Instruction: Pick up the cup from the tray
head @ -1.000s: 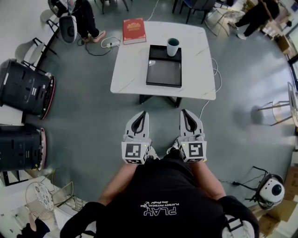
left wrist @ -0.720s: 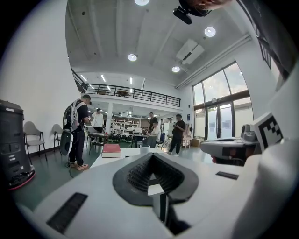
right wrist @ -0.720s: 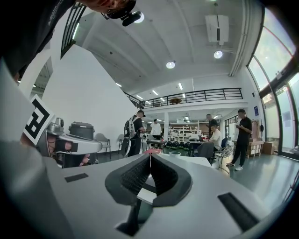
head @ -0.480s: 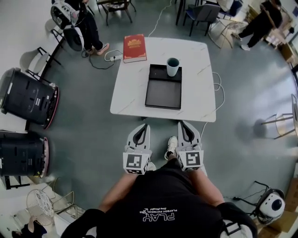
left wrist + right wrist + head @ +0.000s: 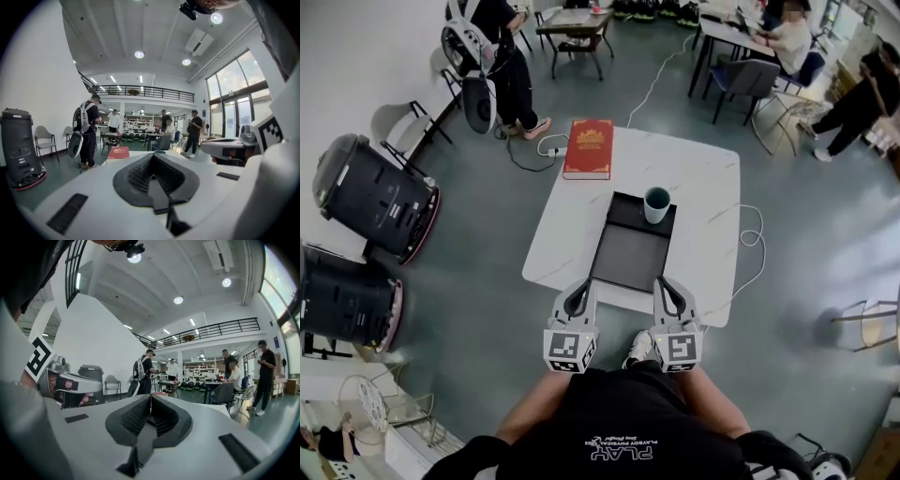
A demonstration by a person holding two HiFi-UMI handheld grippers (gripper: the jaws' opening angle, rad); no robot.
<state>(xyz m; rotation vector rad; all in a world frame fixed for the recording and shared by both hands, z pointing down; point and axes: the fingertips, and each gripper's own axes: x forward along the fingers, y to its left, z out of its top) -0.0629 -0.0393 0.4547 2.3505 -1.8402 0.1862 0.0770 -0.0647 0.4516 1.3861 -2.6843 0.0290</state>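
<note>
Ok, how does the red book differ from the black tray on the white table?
The book is red with a gold pattern; the tray is plain black. The book is the smaller one; the tray is longer. The book lies at the far left of the table with nothing on it; the tray lies nearer the person and holds the cup at its far end. Both are flat rectangles lying on the table.
</note>
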